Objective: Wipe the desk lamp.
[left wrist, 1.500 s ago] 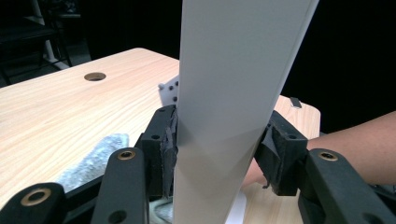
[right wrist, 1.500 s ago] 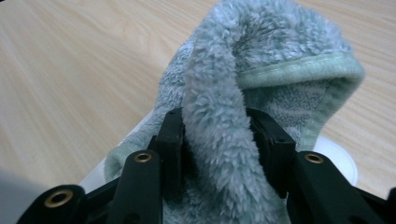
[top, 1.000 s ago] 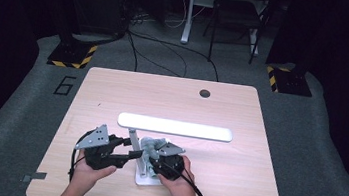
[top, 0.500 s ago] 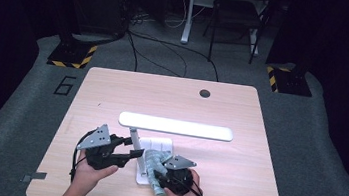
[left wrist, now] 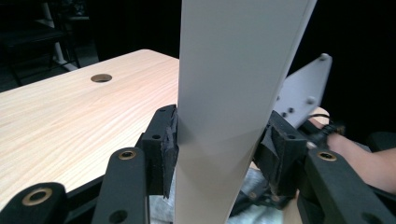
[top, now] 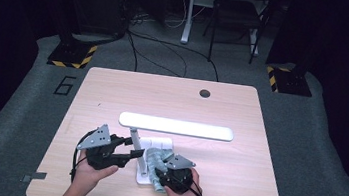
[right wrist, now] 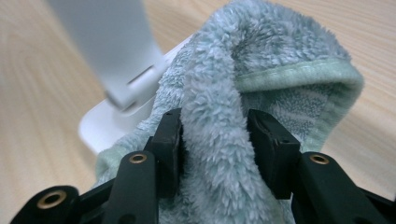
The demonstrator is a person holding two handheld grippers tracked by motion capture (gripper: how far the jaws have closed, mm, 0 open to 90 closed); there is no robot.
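At the near edge of the table [top: 238, 136], toward six o'clock in the high view, both hands worked close together around a white desk lamp. The left gripper [top: 136, 154] was clenched on the lamp's upright stem [left wrist: 224, 116]; in the left gripper view the two black pads pressed on both flat sides of that stem, and the stem rose straight up between them. The right gripper [top: 157, 174] lay just beside it, at about four o'clock from the stem, and it grasped a pale green fluffy cloth [right wrist: 224, 140]. Its jaws had just been opening a little, but in the right gripper view a thick fold of the cloth was between the pads and touched both of them, so I judge that the grip held loosely.

The cloth lay on the white lamp base [top: 145, 177], partly covering it, with its bunched part pointing toward twelve o'clock, that is toward the foot of the stem. The long lamp head [top: 176, 126] stretched from nine to three o'clock above and beyond both grippers.

The relation that mattered was this: the base surface to be wiped lay directly under the right jaws, with the stem at their ten o'clock. I think the right hand was the nearer one for wiping, while the left one only steadied the lamp.
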